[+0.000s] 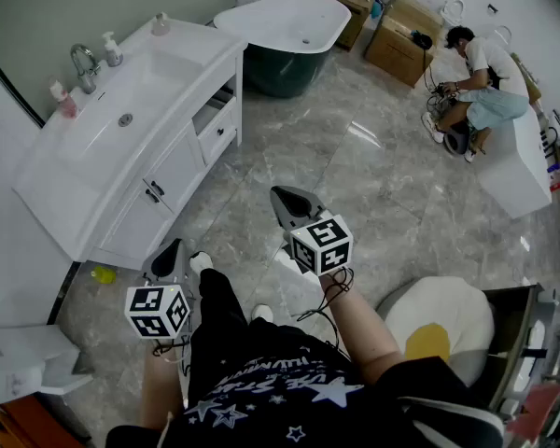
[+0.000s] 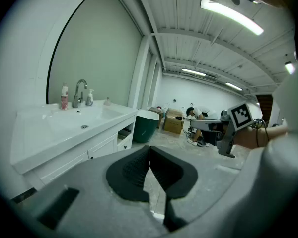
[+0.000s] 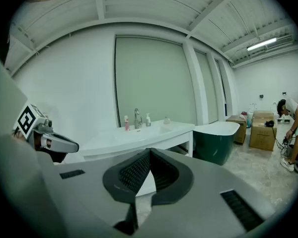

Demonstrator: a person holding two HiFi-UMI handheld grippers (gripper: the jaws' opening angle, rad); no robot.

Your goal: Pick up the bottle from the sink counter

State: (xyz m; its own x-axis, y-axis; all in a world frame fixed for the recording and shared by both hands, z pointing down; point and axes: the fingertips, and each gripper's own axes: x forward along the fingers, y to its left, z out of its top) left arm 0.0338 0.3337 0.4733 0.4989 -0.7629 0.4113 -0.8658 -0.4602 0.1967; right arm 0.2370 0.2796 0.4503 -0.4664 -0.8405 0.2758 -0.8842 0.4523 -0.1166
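Observation:
Three bottles stand by the faucet (image 1: pixel 82 67) on the white sink counter (image 1: pixel 93 171): a pink bottle (image 1: pixel 63 100), a white pump bottle (image 1: pixel 112 49) and a small pale one (image 1: pixel 160 24). The left gripper view shows the pink bottle (image 2: pixel 64 97) and pump bottle (image 2: pixel 90 97) far off; so does the right gripper view, pink bottle (image 3: pixel 126 123), pump bottle (image 3: pixel 148 120). My left gripper (image 1: pixel 175 248) and right gripper (image 1: pixel 282 197) hang over the floor, well short of the counter. Both are shut with nothing between the jaws.
A dark green bathtub (image 1: pixel 289 26) stands past the counter's far end. Cardboard boxes (image 1: pixel 401 35) and a crouching person (image 1: pixel 471 77) are at the back right. A small yellow object (image 1: pixel 103 273) lies at the vanity's foot. A white and yellow seat (image 1: pixel 443 325) is at my right.

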